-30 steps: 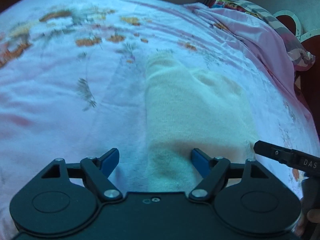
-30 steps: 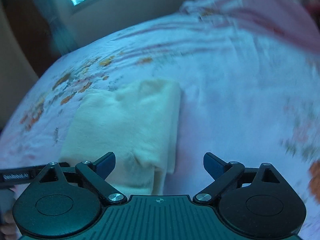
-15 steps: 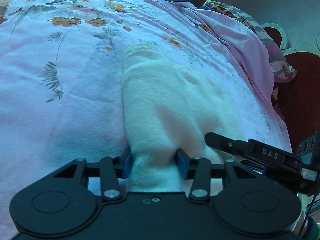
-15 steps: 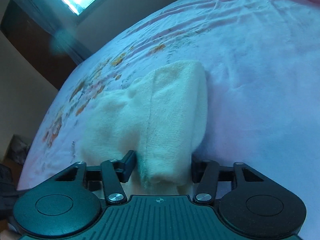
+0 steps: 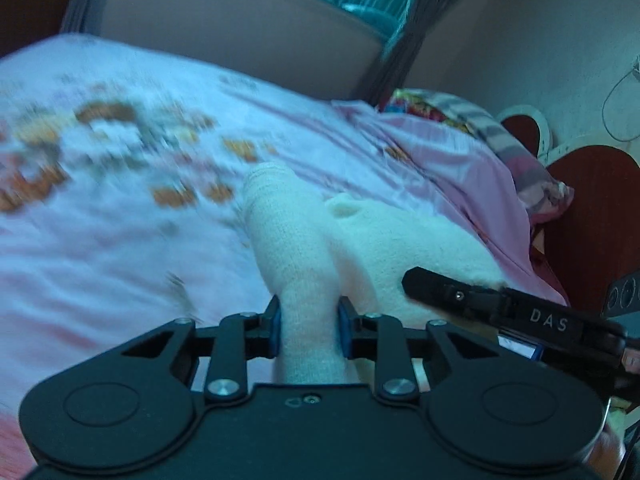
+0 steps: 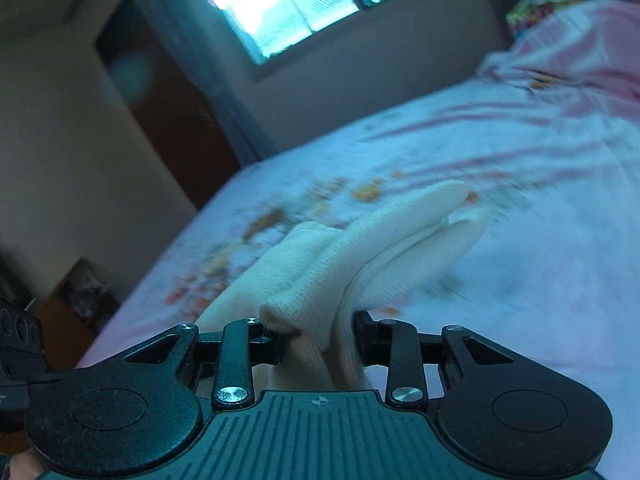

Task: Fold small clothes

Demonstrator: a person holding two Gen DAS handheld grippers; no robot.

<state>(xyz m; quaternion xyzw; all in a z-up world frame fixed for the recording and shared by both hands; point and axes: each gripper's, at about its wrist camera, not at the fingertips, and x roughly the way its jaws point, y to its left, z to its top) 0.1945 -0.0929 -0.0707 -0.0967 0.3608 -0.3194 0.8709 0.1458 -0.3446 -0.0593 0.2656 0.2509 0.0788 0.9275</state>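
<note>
A small cream knit garment (image 5: 304, 248) lies partly folded on a pink floral bedsheet (image 5: 100, 216). My left gripper (image 5: 308, 330) is shut on its near left edge, and the cloth bunches up between the blue pads. My right gripper (image 6: 320, 340) is shut on the near right edge of the same garment (image 6: 384, 244), which rises off the sheet in layered folds. The right gripper's black finger (image 5: 460, 296) shows at the right of the left wrist view.
A bunched pink quilt with a colourful pillow (image 5: 460, 140) lies at the far right of the bed. A red heart-shaped headboard (image 5: 592, 216) stands beyond it. A window (image 6: 280, 4) and dark curtains are behind the bed; the bed's left edge (image 6: 160, 264) drops to the floor.
Both grippers have lifted the near edge of the garment off the sheet and tilted upward. One second ago both were open around it, then they shut on it.
</note>
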